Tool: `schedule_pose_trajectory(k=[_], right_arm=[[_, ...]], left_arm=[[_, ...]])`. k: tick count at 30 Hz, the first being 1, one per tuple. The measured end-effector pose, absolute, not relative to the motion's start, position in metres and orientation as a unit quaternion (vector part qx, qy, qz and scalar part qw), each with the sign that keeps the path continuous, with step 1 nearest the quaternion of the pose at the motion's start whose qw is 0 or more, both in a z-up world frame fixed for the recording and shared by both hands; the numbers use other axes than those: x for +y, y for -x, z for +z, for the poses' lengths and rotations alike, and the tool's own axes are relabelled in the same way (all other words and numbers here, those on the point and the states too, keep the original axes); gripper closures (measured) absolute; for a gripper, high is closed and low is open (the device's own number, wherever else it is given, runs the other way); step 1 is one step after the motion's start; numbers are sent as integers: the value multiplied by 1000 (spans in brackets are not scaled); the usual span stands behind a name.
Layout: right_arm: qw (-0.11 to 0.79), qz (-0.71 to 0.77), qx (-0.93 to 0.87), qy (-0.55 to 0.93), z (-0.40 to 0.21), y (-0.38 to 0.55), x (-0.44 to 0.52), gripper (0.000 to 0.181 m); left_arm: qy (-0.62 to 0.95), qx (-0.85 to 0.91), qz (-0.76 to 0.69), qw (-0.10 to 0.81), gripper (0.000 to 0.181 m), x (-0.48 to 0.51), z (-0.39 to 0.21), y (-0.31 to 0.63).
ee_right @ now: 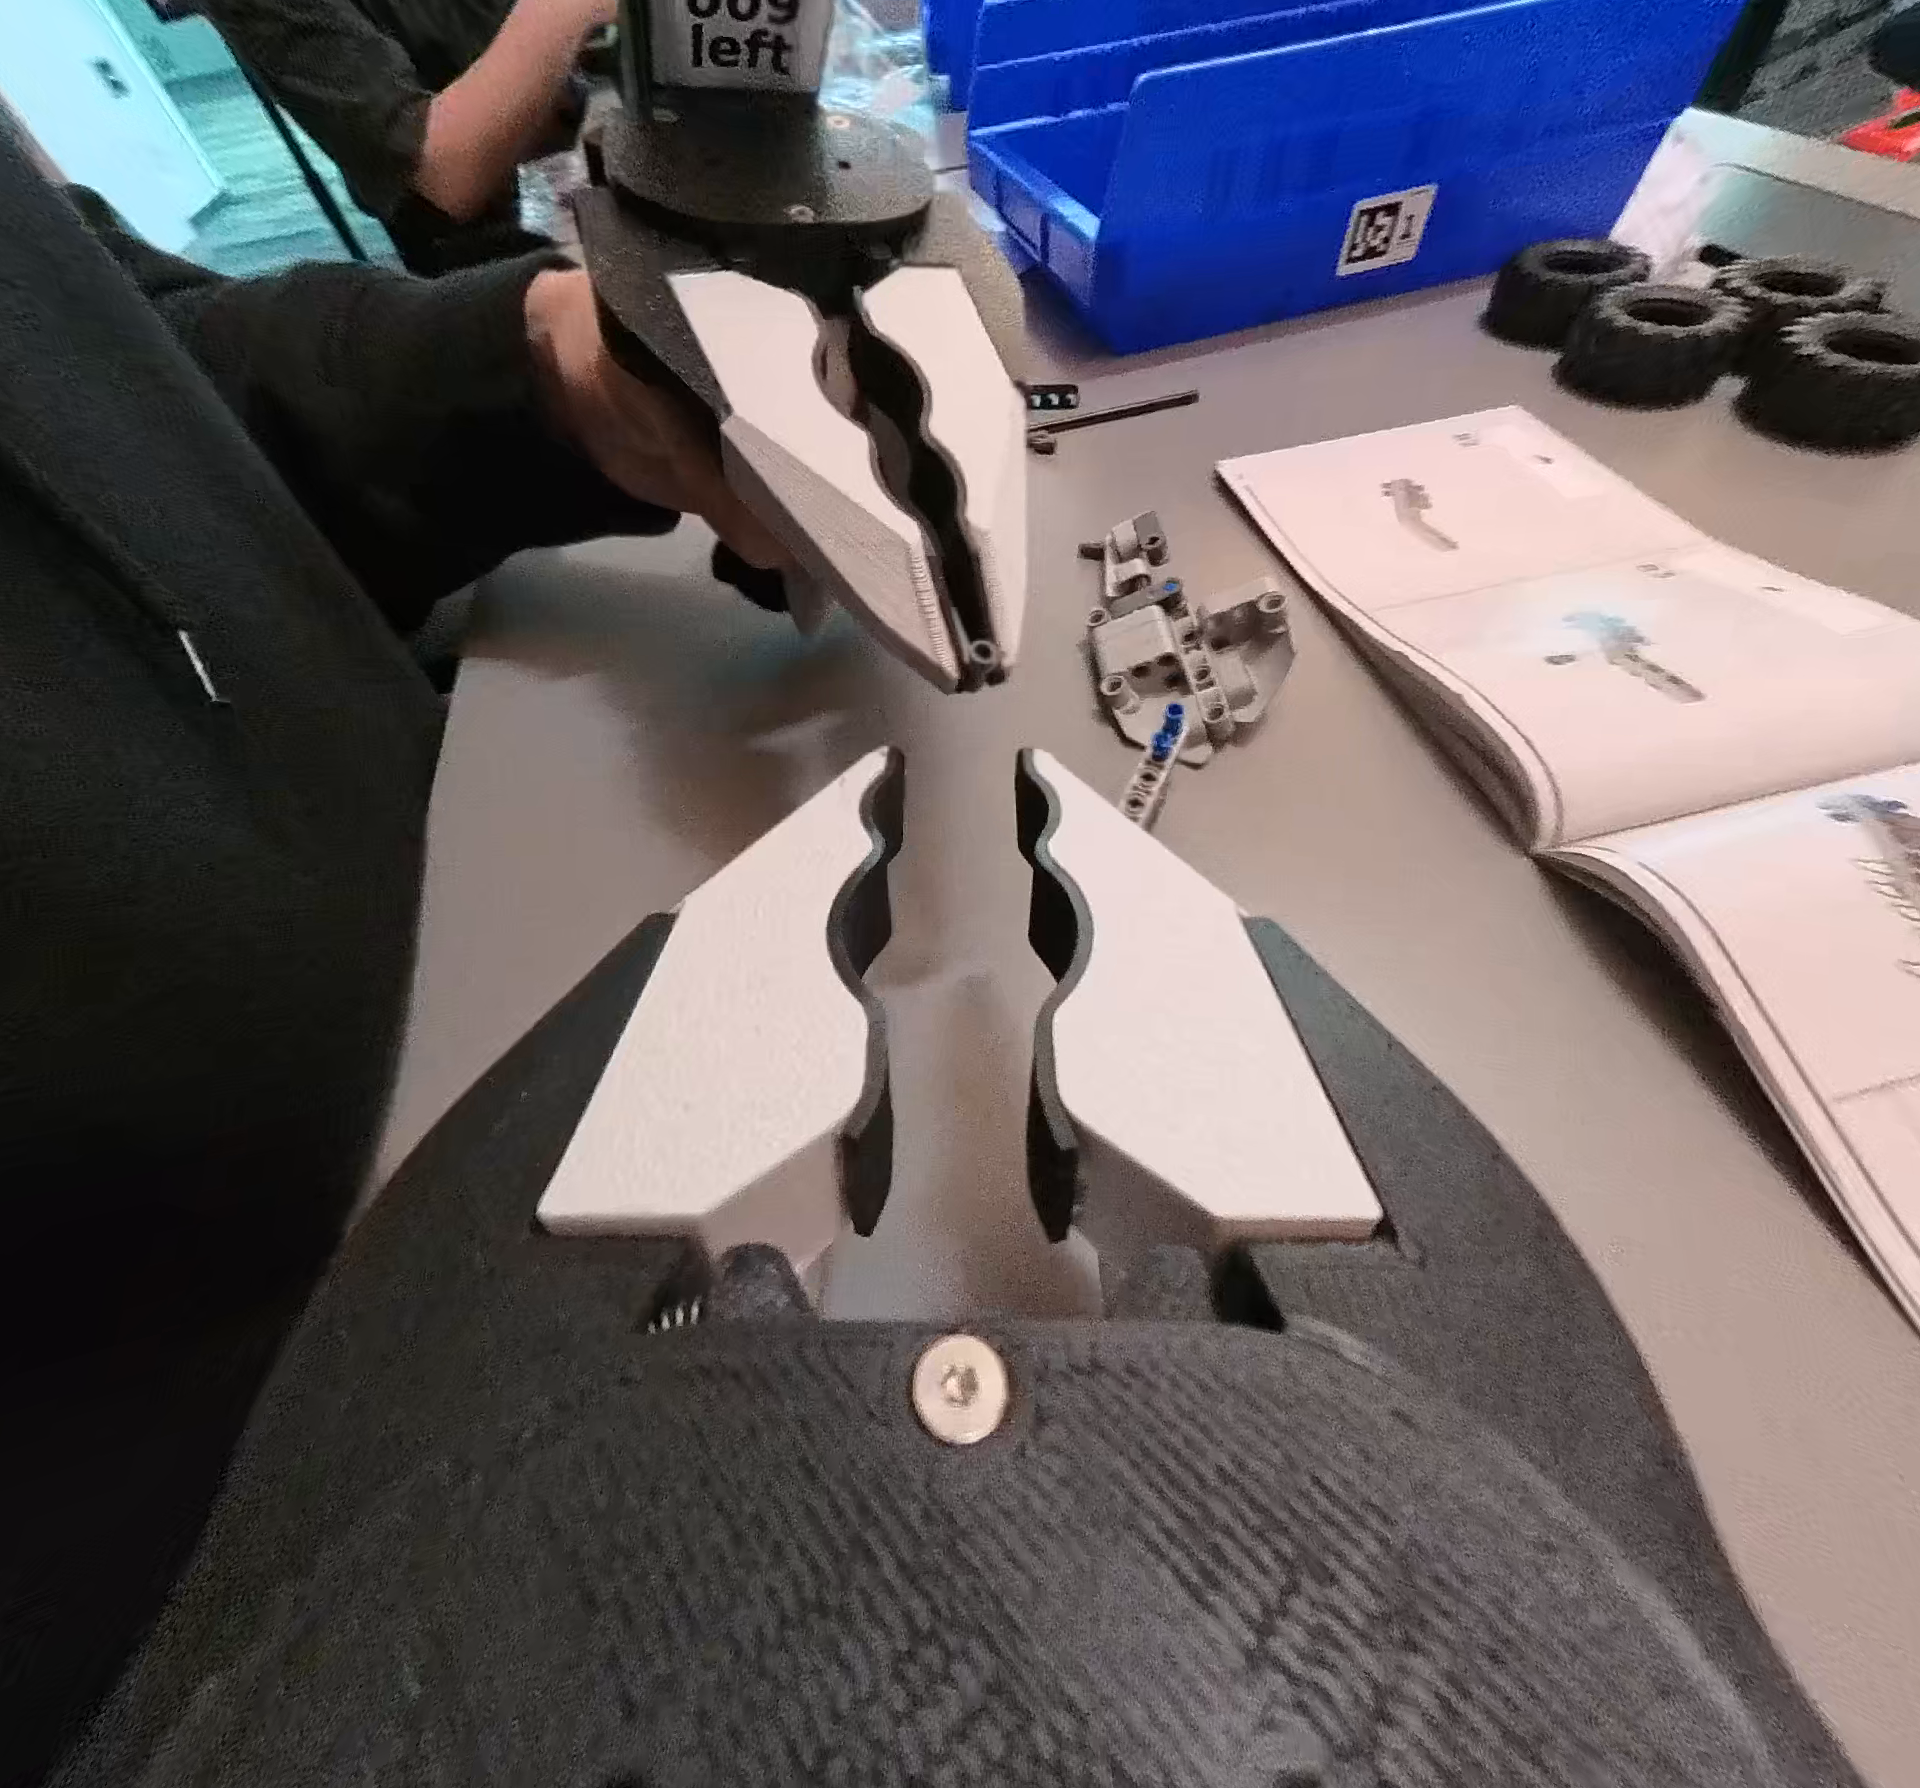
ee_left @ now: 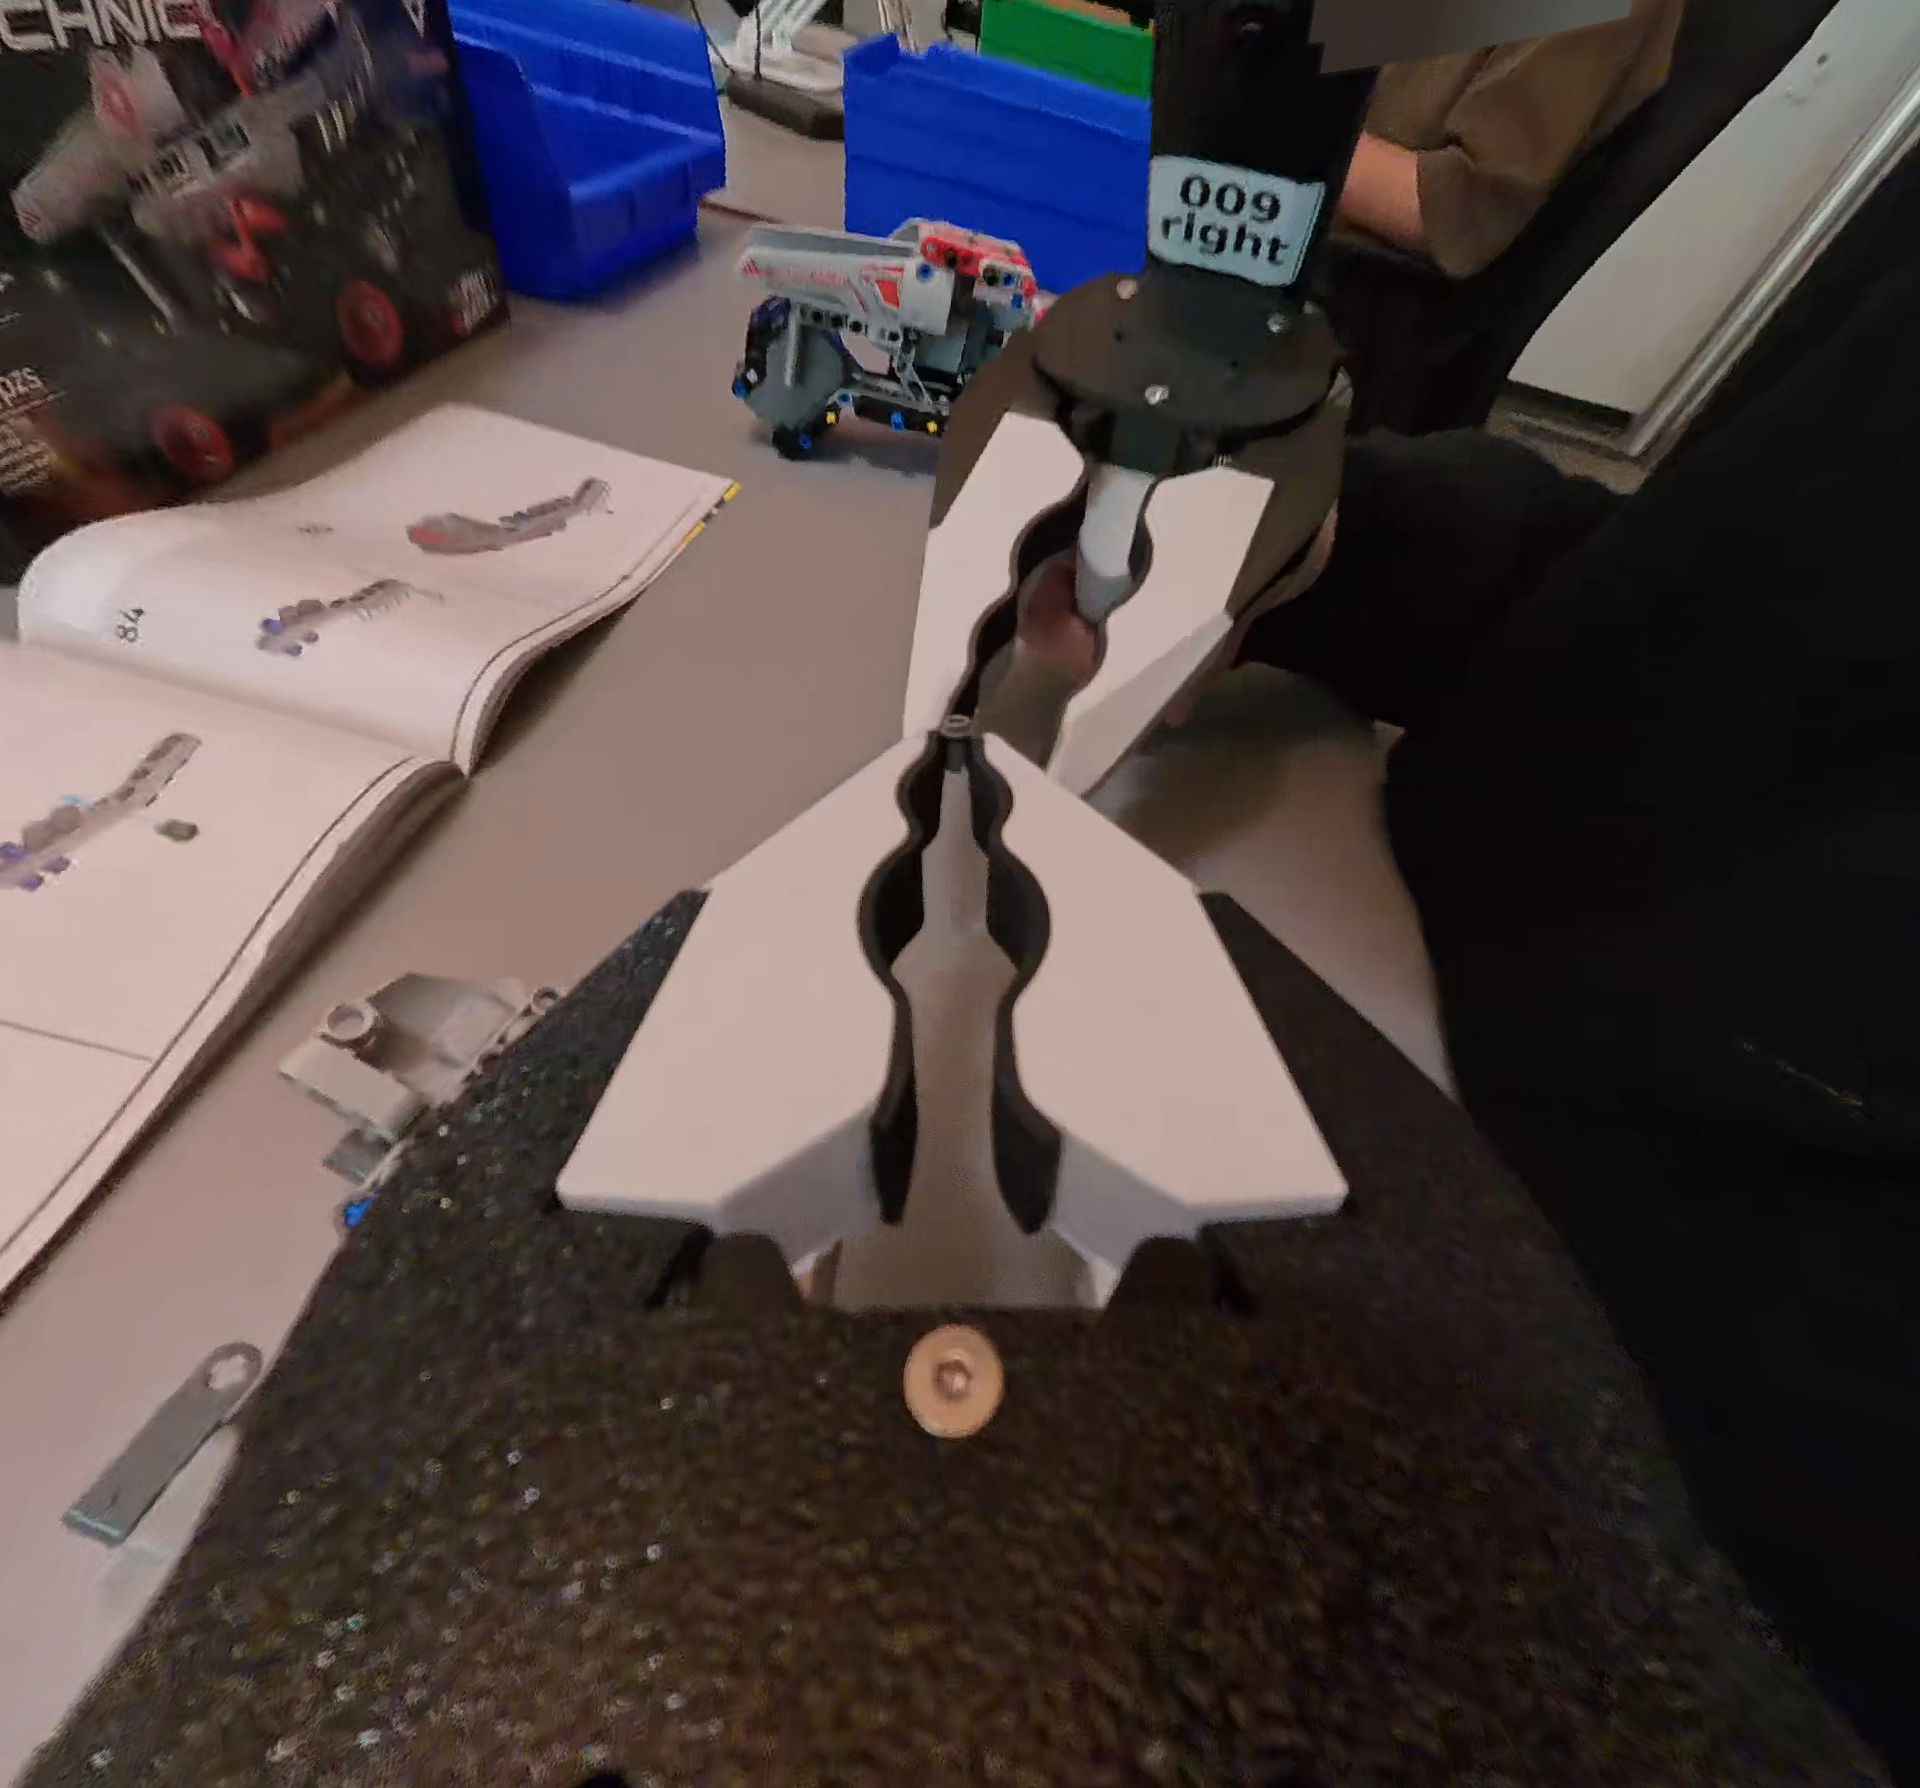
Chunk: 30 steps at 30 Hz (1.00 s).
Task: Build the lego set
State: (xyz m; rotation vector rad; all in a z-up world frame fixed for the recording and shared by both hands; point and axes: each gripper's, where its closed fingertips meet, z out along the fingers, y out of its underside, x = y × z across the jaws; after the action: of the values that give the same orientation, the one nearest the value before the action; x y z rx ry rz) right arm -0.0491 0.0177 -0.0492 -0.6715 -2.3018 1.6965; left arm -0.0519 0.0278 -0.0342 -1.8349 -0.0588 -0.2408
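Each camera sits just behind its own gripper, looking forward and down along the two fingers at close range; the left wrist view faces the right gripper [ee_left: 1023, 751], which points back toward it, tips nearly meeting; the right wrist view faces the left gripper [ee_right: 977, 668] likewise; both views share the grey table [ee_left: 665, 699], the open instruction booklet [ee_right: 1558, 616] and the blue bins [ee_left: 582, 128].
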Motion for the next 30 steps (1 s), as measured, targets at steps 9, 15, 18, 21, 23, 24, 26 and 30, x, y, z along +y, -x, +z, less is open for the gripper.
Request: schedule_pose_trajectory(k=[9, 15, 18, 21, 23, 24, 26, 30], right_arm=[[208, 574, -757, 233, -34, 70, 15, 174], [282, 543, -758, 225, -29, 78, 22, 181], [281, 538, -764, 218, -32, 77, 18, 170], [292, 543, -754, 228, -29, 80, 17, 174], [307, 541, -749, 228, -27, 81, 18, 176], [313, 535, -751, 229, -27, 82, 18, 179], [338, 530, -744, 225, -23, 84, 20, 181], [393, 499, -743, 210, -19, 87, 22, 181]], left_arm=[[737, -106, -137, 653, 180, 31, -24, 64], [745, -105, -101, 651, 179, 32, -24, 67], [745, -104, -73, 654, 180, 33, -23, 70], [737, -119, -70, 662, 180, 33, -20, 73], [734, -128, -69, 663, 180, 33, -19, 75], [731, -131, -69, 666, 179, 34, -18, 76], [722, -136, -69, 675, 179, 34, -14, 76], [718, -141, -63, 679, 179, 34, -11, 78]])
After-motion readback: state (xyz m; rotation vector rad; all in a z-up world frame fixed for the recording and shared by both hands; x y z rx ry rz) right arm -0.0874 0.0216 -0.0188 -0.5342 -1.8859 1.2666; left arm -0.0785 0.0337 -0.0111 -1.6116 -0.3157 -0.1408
